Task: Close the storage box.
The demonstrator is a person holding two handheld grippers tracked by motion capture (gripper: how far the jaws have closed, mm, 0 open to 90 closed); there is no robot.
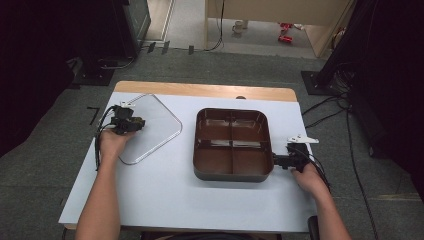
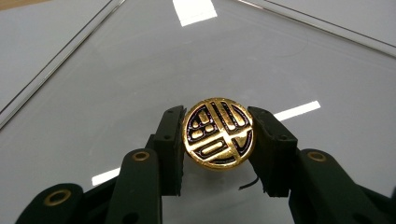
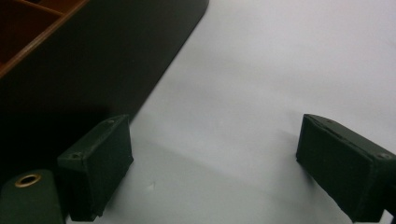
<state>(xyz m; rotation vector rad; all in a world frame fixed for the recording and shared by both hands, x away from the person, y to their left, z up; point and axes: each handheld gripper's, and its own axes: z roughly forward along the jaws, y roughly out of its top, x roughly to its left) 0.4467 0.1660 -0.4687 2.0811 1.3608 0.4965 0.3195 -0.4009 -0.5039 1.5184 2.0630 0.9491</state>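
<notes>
Glass lid (image 1: 150, 127), brown divided tray (image 1: 232, 145)

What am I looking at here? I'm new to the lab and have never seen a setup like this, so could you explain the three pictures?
There is no robot: a person holds a two-jaw tool in each hand. The high view looks down on the table. The other two pictures come from cameras riding on each tool, looking along its black jaws.

On the table lie a clear lid and a brown tray split into four empty compartments.

The left gripper sits over the lid, jaws closed on its round gold knob, which bears a dark pattern. The right gripper is at the tray's right side with jaws apart; between them is bare table, with the tray's dark wall just beside one jaw.
</notes>
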